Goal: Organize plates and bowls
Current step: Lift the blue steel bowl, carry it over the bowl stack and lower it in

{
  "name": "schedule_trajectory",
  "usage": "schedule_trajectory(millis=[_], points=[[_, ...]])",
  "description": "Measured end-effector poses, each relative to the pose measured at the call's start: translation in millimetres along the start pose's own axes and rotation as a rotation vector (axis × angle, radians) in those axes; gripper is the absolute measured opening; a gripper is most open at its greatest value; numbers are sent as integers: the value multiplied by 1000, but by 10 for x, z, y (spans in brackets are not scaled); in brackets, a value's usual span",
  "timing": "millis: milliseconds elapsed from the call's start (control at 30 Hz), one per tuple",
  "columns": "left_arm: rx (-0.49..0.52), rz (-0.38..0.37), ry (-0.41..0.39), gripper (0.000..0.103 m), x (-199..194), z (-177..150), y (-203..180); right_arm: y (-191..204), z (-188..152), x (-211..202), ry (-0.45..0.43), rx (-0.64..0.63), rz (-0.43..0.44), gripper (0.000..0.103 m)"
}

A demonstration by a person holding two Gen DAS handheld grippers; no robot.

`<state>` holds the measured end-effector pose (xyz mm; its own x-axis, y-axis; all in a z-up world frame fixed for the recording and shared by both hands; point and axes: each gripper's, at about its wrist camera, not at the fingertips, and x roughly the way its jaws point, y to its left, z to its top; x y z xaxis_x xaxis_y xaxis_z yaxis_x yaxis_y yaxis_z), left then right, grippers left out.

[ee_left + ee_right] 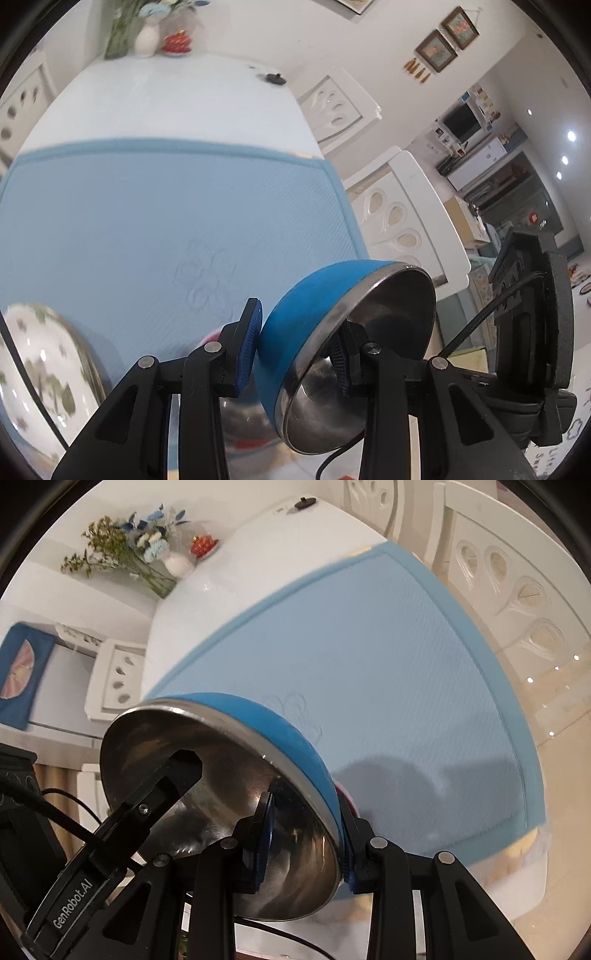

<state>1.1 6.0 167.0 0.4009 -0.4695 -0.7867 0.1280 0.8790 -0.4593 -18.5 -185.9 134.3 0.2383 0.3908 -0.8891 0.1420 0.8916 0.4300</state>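
Observation:
A blue bowl with a steel inside [295, 328] is held on edge above the blue mat [166, 221]. My left gripper [295, 350] is shut on its wall, one pad outside, one inside. My right gripper [306, 838] is shut on the rim of a blue steel-lined bowl [221, 775] the same way, held tilted above the mat [369, 664]. I cannot tell whether both grip one bowl. The other gripper's body shows at the right edge of the left wrist view [532, 332] and at the left in the right wrist view [92, 842]. A white plate with green leaf print [44, 369] lies at lower left.
The mat lies on a white table [166, 99] with a flower vase [147, 37], a red ornament [178, 43] and a small black object [275, 77] at its far end. White chairs [399, 221] stand along the right side. A pink object [210, 338] shows under the bowl.

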Motion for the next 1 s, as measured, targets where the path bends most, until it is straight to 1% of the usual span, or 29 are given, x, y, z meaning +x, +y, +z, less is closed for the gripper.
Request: schedule_trajectory(millis=[100, 233, 467, 567, 800, 1000], points=[[-16, 0, 26, 31, 21, -147, 91, 1, -107, 90, 29, 23, -9, 31], [-35, -2, 49, 31, 48, -313, 178, 11, -217, 167, 45, 29, -37, 31], [-15, 21, 68, 31, 97, -453, 205, -11, -323, 296, 81, 48, -37, 31], [-21, 31, 84, 31, 160, -517, 244, -32, -344, 366, 95, 36, -57, 31], [1, 91, 96, 31, 249, -642, 317, -83, -383, 562, 128, 24, -57, 31], [45, 149, 110, 31, 324, -633, 338, -98, -379, 665, 146, 29, -43, 31]])
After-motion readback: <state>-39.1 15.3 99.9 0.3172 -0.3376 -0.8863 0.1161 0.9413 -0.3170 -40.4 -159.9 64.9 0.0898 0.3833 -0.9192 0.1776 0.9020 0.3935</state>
